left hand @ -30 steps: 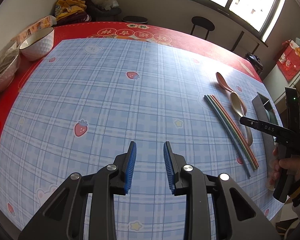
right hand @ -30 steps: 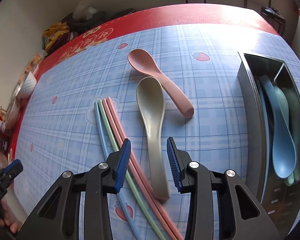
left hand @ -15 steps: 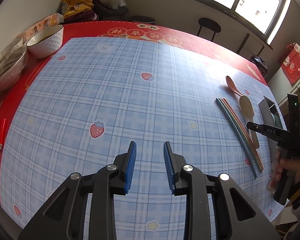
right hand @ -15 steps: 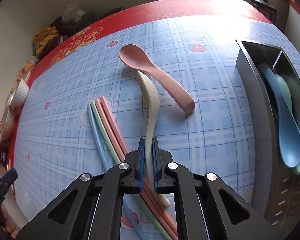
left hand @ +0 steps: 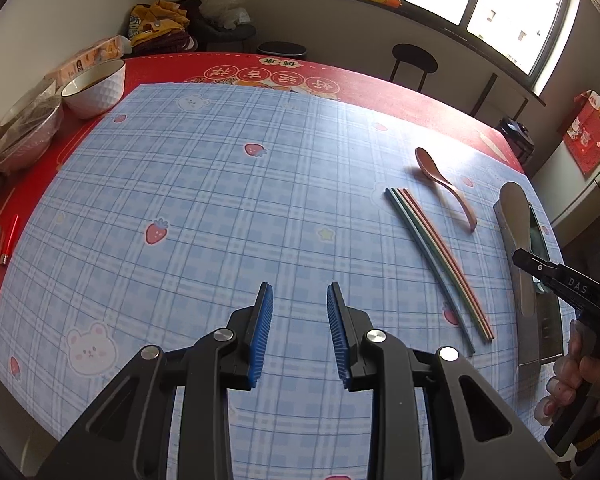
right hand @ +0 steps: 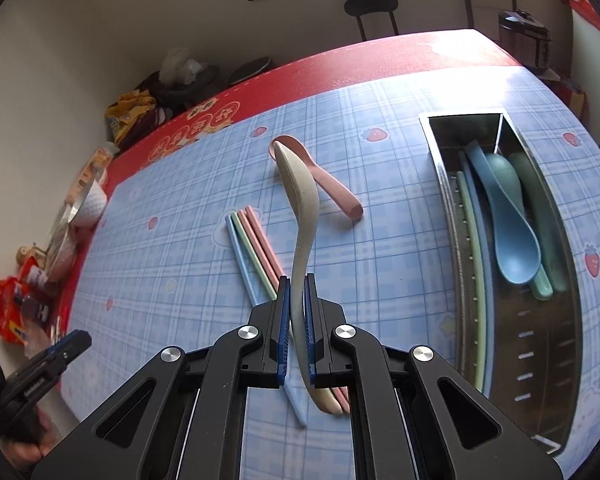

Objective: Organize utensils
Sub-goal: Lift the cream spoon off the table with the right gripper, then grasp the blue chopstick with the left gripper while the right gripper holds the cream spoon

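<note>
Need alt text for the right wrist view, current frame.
The right gripper is shut on the handle of a beige spoon, held above the blue plaid tablecloth. Below lie a pink spoon and pastel chopsticks; right, a metal tray holds blue and green utensils.
</note>
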